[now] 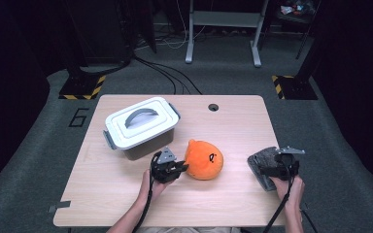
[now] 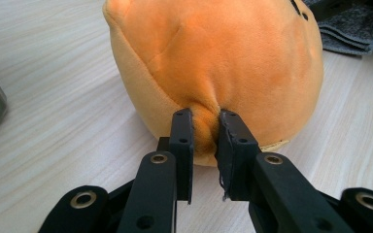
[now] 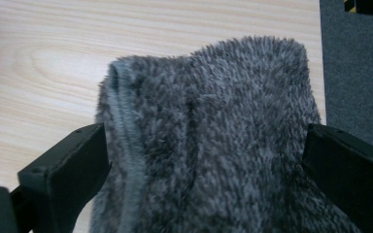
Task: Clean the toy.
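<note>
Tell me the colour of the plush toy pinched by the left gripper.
Orange, with small dark markings; the plush toy shows best in the left gripper view.

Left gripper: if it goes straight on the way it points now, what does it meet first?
The orange plush toy. The left gripper already pinches a fold of it between its jaws, so nothing lies between.

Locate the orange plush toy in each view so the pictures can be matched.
High view: orange plush toy at table centre, right of the left tool.
Left gripper view: it fills the upper middle, a fold pinched between the jaws.
Right gripper view: not in it.
Shared landmark: the grey fuzzy cloth.
</note>
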Tool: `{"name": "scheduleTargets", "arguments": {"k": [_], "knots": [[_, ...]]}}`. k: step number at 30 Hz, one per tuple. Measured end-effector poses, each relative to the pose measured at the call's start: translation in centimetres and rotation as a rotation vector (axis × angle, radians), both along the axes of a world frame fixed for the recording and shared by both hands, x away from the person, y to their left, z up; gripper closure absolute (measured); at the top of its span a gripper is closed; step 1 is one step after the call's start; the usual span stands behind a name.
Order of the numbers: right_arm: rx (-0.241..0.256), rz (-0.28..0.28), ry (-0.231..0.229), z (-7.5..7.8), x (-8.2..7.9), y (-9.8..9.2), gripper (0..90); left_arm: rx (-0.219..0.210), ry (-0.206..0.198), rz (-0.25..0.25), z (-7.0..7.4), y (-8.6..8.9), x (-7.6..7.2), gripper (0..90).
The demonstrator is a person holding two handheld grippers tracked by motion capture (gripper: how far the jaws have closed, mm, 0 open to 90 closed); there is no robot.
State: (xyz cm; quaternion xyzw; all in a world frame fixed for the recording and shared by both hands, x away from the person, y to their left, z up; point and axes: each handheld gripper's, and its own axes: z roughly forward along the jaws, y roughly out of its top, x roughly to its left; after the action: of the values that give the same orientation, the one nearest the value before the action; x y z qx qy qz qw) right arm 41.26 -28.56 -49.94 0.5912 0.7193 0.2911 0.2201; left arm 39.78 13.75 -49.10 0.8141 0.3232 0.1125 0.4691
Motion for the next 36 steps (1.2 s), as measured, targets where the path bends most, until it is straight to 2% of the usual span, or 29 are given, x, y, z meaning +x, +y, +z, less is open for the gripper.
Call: {"name": "scheduleTargets", "arguments": {"k": [4,6,8,13,14,19,21,24,30,33,36], "knots": [[0.005,-0.006,0.048,-0.5,0.5,0.2,10.3,-0.012,0.007,0.004,-0.1,-0.1,-0.2,77.9],[-0.009,-0.003,0.059,-1.0,0.8,0.3,14.0,-0.004,0.003,-0.003,-0.1,-0.2,-0.4,78.1],[-0.015,-0.006,0.063,-1.1,0.9,0.4,15.0,0.007,-0.011,-0.007,-0.1,-0.2,-0.5,78.1],[-0.029,-0.016,0.066,-1.1,0.8,0.6,21.8,0.004,-0.013,-0.001,-0.2,-0.2,-0.6,78.0],[-0.032,-0.017,0.059,-1.1,0.7,0.7,22.8,-0.004,-0.003,0.005,-0.2,-0.2,-0.7,78.0],[-0.033,-0.004,0.026,-1.1,0.3,0.7,37.7,0.007,-0.016,0.001,-0.2,-0.3,-0.7,77.9],[-0.022,-0.015,0.028,-1.1,0.2,0.9,43.0,0.004,-0.013,0.004,-0.2,-0.3,-0.8,77.8],[-0.029,-0.004,0.016,-1.1,0.1,0.8,49.5,0.005,-0.019,0.004,-0.2,-0.3,-0.8,77.8],[-0.015,-0.013,0.014,-1.1,-0.1,0.8,60.4,0.007,-0.021,0.007,-0.1,-0.4,-0.8,77.5],[-0.021,0.005,-0.008,-1.1,-0.1,0.5,64.8,0.011,-0.022,0.004,-0.1,-0.4,-0.8,77.4],[-0.005,0.002,-0.014,-1.2,-0.2,0.3,67.9,0.009,-0.021,0.005,-0.1,-0.4,-0.9,77.4]]}}
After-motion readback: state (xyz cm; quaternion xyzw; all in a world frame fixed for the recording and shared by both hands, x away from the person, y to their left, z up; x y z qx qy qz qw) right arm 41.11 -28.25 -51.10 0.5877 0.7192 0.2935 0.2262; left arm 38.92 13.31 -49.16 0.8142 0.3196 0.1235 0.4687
